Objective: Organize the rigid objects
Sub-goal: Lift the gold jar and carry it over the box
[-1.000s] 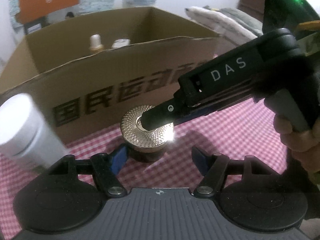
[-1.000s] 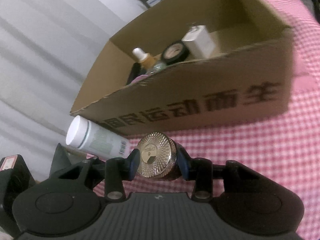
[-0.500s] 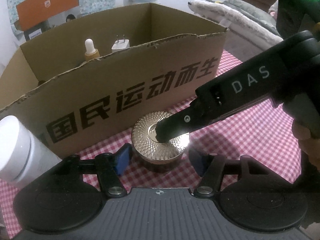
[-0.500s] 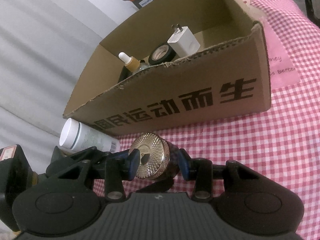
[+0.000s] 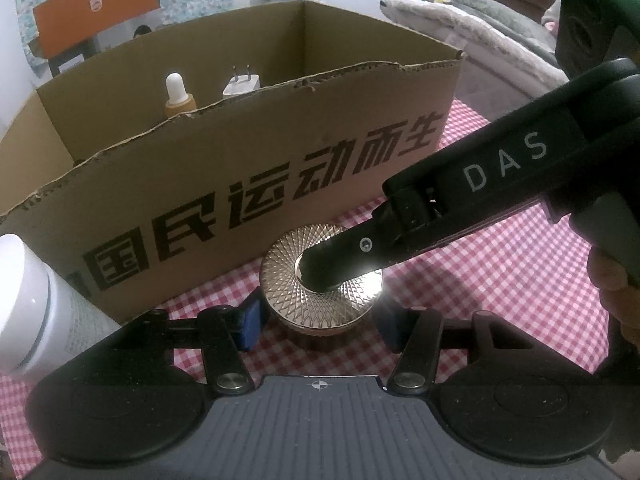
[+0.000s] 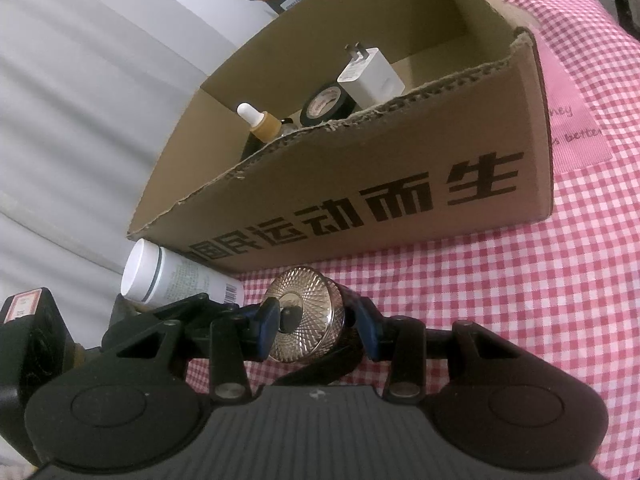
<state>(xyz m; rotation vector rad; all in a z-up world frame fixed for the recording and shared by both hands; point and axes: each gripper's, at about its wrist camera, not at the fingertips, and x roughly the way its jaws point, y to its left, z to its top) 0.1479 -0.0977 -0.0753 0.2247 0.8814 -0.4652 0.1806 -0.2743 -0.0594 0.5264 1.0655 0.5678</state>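
Gold-lidded jar [image 5: 320, 292] on checked tabletop [image 6: 520, 300]: my right gripper [image 6: 316, 326] jaws pinch it; my left gripper [image 5: 316, 322] jaws, just closing, flank it, not pressing.

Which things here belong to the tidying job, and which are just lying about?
Job:
- jar
- box
- dropper bottle, charger and tape, already in the box
- white bottle, lying beside the box, probably still to go in

Lying about:
- checked cloth
- pink card
- orange carton in the background
- blankets
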